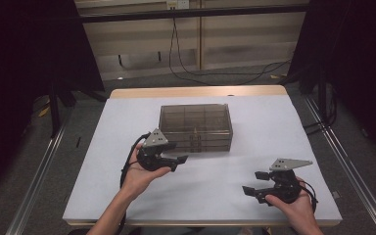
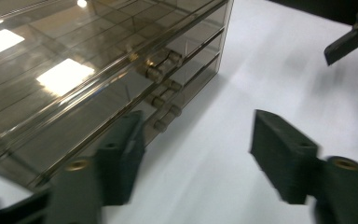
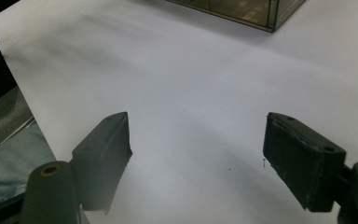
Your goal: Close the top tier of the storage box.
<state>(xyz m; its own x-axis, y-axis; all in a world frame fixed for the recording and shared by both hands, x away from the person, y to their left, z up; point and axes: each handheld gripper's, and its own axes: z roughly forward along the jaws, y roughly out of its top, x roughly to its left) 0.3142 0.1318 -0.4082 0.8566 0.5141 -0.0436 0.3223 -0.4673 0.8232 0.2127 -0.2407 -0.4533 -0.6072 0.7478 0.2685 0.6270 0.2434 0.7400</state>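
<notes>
Nearest the lens in the left gripper view, two matte black, block-shaped jaws rise from the bottom edge, spread apart with bare white surface between them and nothing pinched; the left gripper point(image 2: 193, 156) has brass-coloured pivot pins at the lower corners of the frame. Beyond them, filling the upper left of that view, stands the drawer box point(image 2: 98, 79), a smoky, translucent plastic cabinet with glossy, reflective top and stacked shallow drawers, each fronted by small cylindrical knobs point(image 2: 161, 70). In the high view the same box point(image 1: 196, 127) sits at frame centre on the table point(image 1: 274, 122), whose smooth white covering leaves a strip of pale wood exposed at the far edge. The left gripper point(image 1: 176, 154), topped by a grey three-cornered plate, lies just below and left of the box, close to its front. At lower right, well apart from the box, the right gripper point(image 1: 255, 182) is held with jaws likewise spread, empty over the white covering.
</notes>
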